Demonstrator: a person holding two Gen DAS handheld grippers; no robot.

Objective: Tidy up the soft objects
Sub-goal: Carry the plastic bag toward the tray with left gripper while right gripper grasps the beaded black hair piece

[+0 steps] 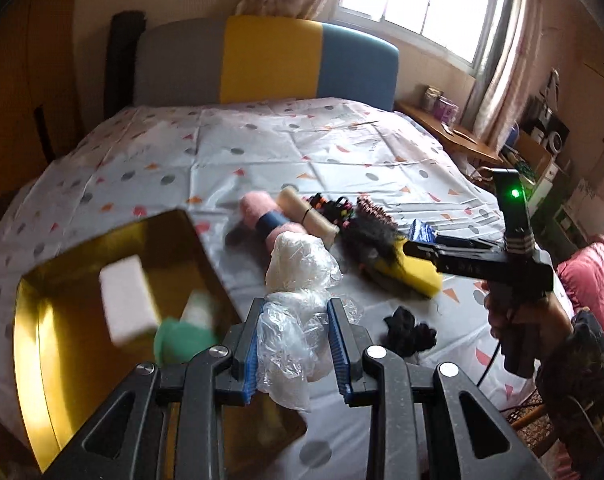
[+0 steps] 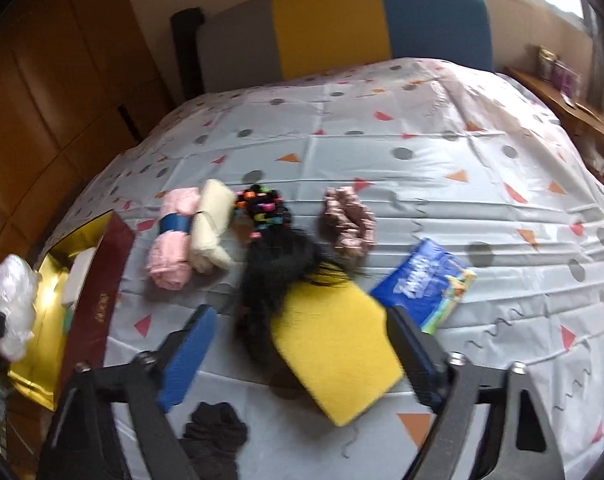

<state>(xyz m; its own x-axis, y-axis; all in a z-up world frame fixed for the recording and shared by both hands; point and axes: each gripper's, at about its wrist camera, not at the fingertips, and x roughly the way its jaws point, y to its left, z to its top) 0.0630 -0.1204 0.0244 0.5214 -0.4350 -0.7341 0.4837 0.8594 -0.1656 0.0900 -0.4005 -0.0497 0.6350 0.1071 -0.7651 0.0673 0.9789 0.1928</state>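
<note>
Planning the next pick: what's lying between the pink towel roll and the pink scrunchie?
In the right wrist view: the cream roll beside the pink towel roll, then colourful hair ties, before the scrunchie.

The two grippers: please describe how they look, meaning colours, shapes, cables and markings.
Each gripper is a black frame with silver screws and two fingers with ribbed blue pads: left gripper, right gripper. In the left view, the right gripper shows a green light, grey stripes and a black cable. The hand holding it wears a dark patterned sleeve.
</note>
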